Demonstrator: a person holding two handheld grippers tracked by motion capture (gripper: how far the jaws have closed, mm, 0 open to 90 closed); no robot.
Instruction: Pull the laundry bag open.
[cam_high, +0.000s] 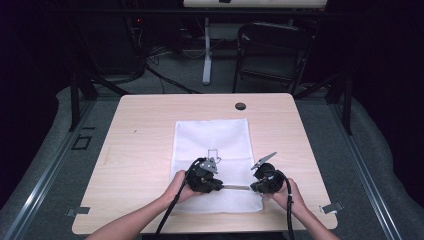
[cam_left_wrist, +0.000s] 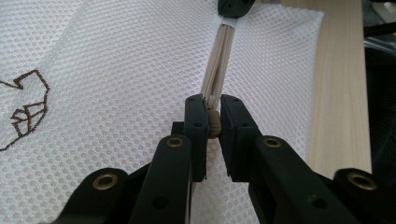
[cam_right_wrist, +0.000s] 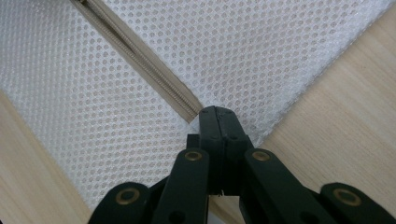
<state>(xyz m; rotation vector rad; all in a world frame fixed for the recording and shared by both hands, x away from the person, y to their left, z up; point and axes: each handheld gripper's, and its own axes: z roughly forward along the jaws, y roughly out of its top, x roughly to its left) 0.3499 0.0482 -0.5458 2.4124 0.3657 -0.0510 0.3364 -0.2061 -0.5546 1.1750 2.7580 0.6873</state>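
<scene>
On the near half of the table (cam_high: 150, 125) there's one white mesh laundry bag (cam_high: 212, 137) lying flat, with one beige zipper (cam_high: 237, 187) running across its near end. That's the whole count: one bag, one zipper, two claws, plus one little dark cap (cam_high: 240, 106) set in the table at about 12 o'clock from the bag.

The left claw (cam_left_wrist: 213, 122) is clamped on the zipper's slider end; in the left gripper view the beige tape bunches up right between the pads and runs away toward 12 o'clock, where the other claw's tip pinches it. The right claw (cam_right_wrist: 218, 122) is pressed together on the bag's corner where the zipper ends, the tape running off toward 10 o'clock in its own view. From above, the left claw (cam_high: 206, 179) sits at 9 o'clock of the zipper stretch and the right claw (cam_high: 266, 181) at 3 o'clock, the tape taut between them.

The bag's near edge is close to the table's front edge, and its right corner has only a strip of bare wood beside it. Lots of open wood at 9 o'clock and a fair band at 12.
</scene>
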